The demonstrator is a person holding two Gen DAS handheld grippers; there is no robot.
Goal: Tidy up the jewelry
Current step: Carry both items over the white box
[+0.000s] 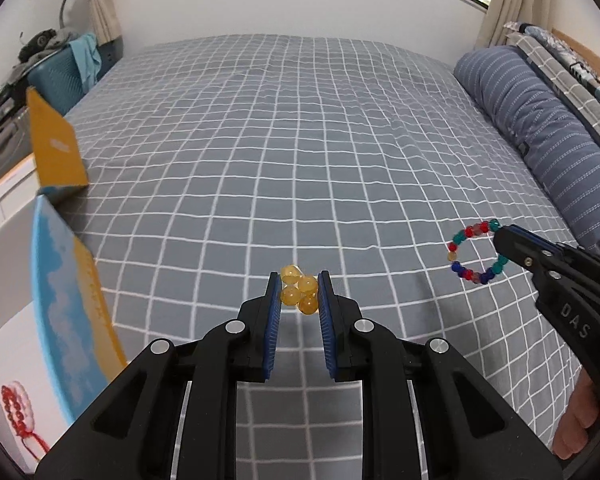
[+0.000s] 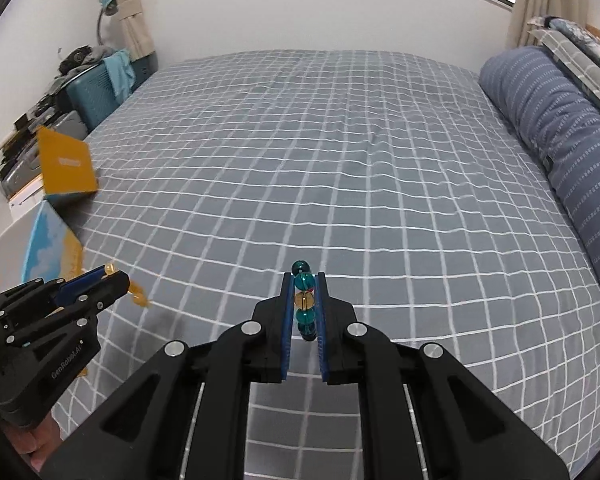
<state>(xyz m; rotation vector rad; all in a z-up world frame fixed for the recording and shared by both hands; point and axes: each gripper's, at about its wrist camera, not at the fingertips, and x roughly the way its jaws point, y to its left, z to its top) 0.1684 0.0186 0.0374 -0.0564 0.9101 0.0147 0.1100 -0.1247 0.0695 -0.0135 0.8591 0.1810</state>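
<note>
My left gripper point(image 1: 299, 282) is shut on a yellow bead bracelet point(image 1: 298, 294) and holds it above the bed. It also shows at the left of the right wrist view point(image 2: 118, 280), with yellow beads point(image 2: 138, 298) hanging from it. My right gripper point(image 2: 304, 280) is shut on a multicolour bead bracelet point(image 2: 304, 300) of teal, amber and blue beads. In the left wrist view the right gripper point(image 1: 504, 240) holds that bracelet point(image 1: 474, 251) as an open ring above the bed. A red bead bracelet point(image 1: 18, 412) lies inside the open box at the lower left.
A grey checked bedsheet point(image 1: 300, 140) fills the middle. An open box with a blue and orange lid point(image 1: 72, 300) stands at the left edge, also in the right wrist view point(image 2: 52, 248). A blue striped bolster point(image 1: 548, 140) lies along the right. A teal suitcase point(image 1: 58, 80) stands far left.
</note>
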